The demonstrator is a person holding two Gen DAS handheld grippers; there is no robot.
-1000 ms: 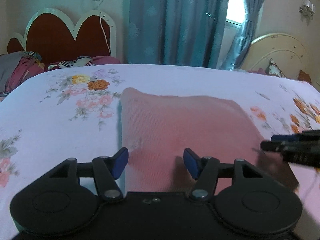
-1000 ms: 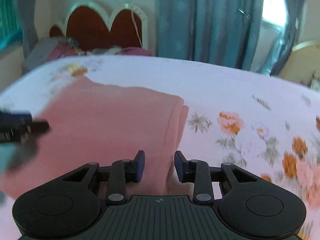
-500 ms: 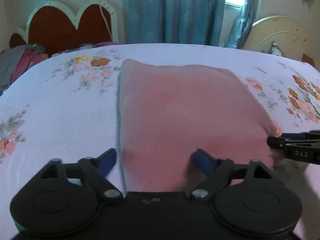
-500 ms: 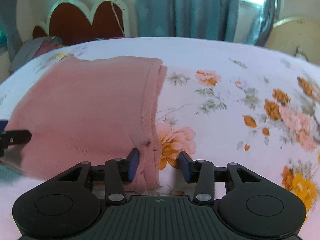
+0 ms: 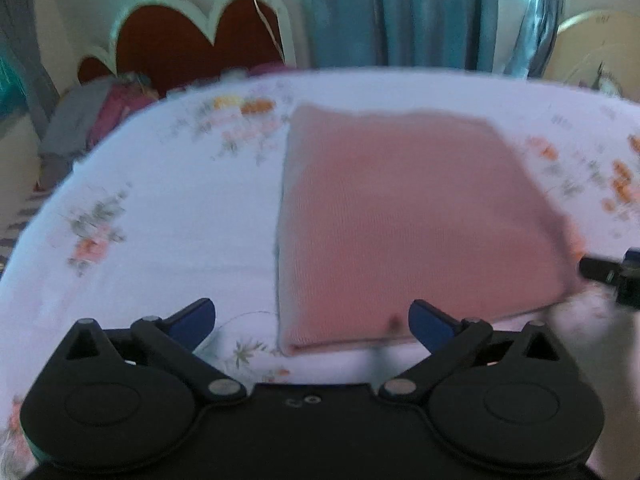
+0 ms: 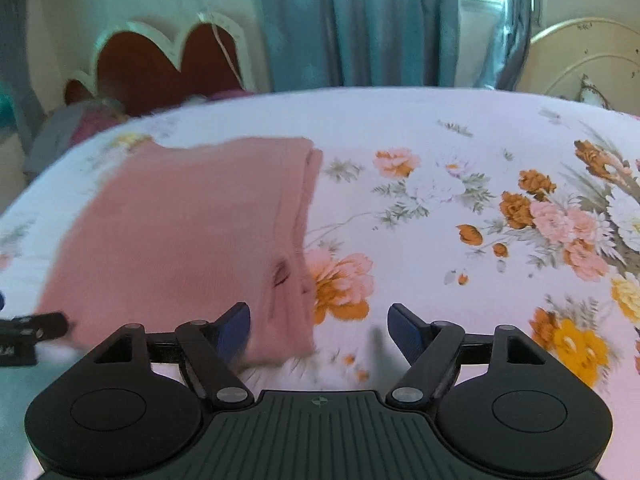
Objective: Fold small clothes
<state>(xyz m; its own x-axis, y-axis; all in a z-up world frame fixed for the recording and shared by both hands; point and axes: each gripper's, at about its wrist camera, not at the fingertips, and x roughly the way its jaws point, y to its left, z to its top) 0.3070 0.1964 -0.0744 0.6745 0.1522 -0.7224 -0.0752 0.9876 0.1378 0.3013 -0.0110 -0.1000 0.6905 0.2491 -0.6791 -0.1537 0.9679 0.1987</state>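
Observation:
A folded pink knit garment [image 5: 404, 216] lies flat on the floral bedsheet [image 5: 168, 208]. My left gripper [image 5: 312, 322] hangs just short of its near left corner, its jaws opening wide, the pads clear of the cloth. In the right wrist view the same pink garment [image 6: 188, 232] lies to the left, its folded edge running towards me. My right gripper [image 6: 318, 330] has its jaws opening around the garment's near right corner, and the pads do not press on it. Each gripper's tip shows at the edge of the other's view.
A red scalloped headboard [image 5: 192, 40] and a heap of clothes [image 5: 88, 120] stand at the back left. Blue curtains [image 5: 392, 12] hang behind the bed. A cream headboard [image 6: 580, 60] is at the far right. Bare floral sheet [image 6: 480, 208] spreads to the right of the garment.
Both grippers have let go of the pink garment, opened wide and drawn back towards me. The garment's near edge, earlier under the fingers, now lies ahead of them.

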